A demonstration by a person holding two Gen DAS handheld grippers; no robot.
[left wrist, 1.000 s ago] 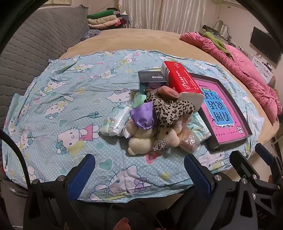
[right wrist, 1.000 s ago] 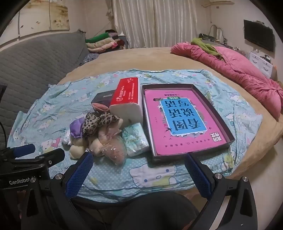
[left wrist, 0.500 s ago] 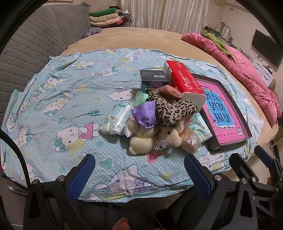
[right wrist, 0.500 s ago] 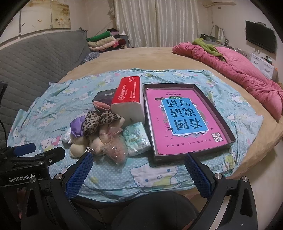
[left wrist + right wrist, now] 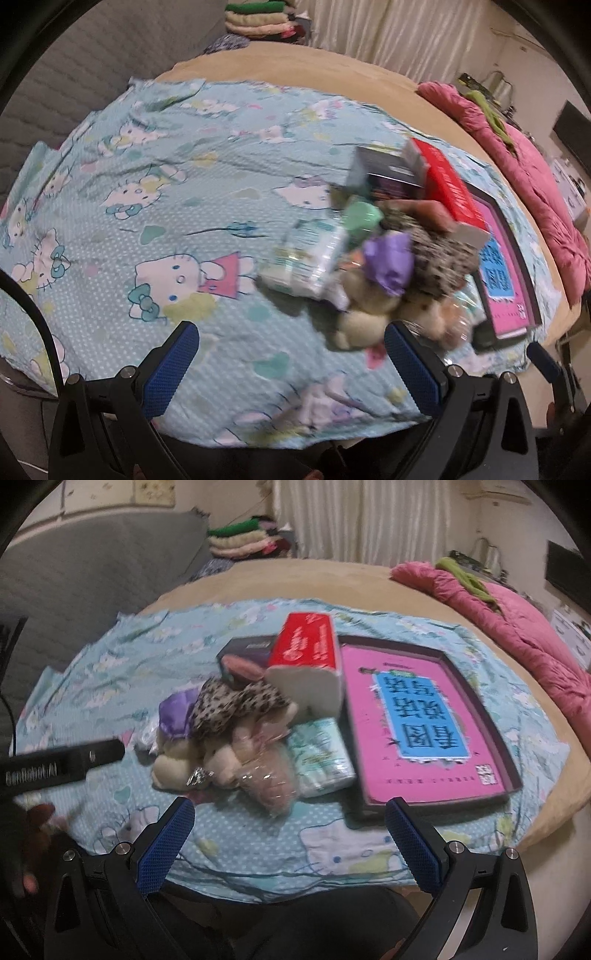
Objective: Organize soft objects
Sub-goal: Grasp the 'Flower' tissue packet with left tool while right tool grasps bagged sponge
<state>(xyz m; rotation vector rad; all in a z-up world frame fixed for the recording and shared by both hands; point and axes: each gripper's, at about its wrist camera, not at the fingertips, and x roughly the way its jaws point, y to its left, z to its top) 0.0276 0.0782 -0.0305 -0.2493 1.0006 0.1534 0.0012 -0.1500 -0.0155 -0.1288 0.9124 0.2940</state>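
While both grippers, left gripper (image 5: pixel 291 356) and right gripper (image 5: pixel 290 834), hover spread wide and empty, the plush pile (image 5: pixel 225 738) lies just left of the red tissue pack (image 5: pixel 308 651).

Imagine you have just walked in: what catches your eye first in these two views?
The bright pink tray with its blue panel of large characters stands out, lying at the right of the cartoon-cat sheet. Beside it rises a red tissue pack, with a heap of plush toys in front, left of the tray.
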